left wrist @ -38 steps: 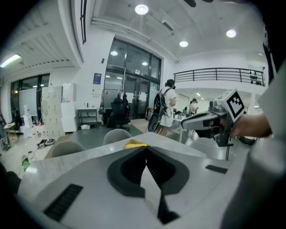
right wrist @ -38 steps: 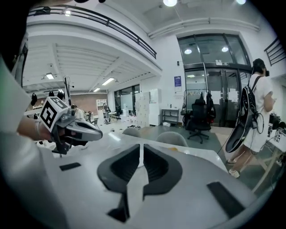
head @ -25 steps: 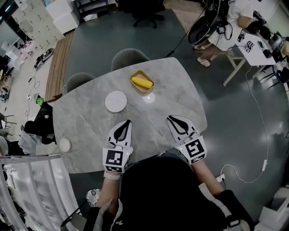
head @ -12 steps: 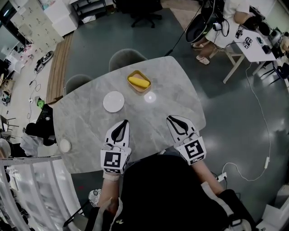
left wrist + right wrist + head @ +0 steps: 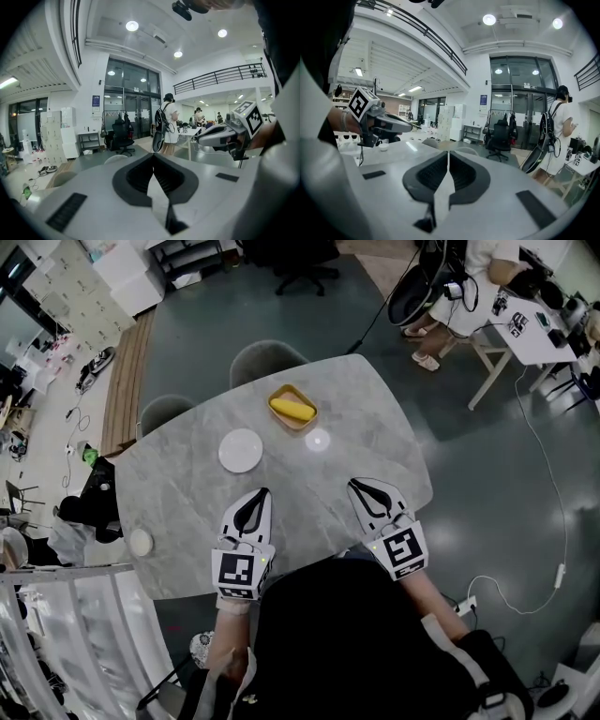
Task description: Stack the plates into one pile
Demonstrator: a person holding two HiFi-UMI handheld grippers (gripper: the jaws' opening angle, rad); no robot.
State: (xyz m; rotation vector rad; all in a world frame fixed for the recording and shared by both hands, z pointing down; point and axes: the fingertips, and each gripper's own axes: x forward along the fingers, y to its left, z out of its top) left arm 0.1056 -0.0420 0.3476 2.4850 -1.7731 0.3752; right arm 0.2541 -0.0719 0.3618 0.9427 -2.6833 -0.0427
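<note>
We hold the left tool (image 5: 263, 493) and the right tool (image 5: 353, 485) pressed together, both empty, above the desk (image 5: 187, 488) near its front edge. One white plate (image 5: 241, 450) lies beyond the left tool; a smaller white dish (image 5: 141, 542) sits well apart at the left edge.

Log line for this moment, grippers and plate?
left gripper: shut, empty | right gripper: shut, empty | white plate: on table, untouched
</note>
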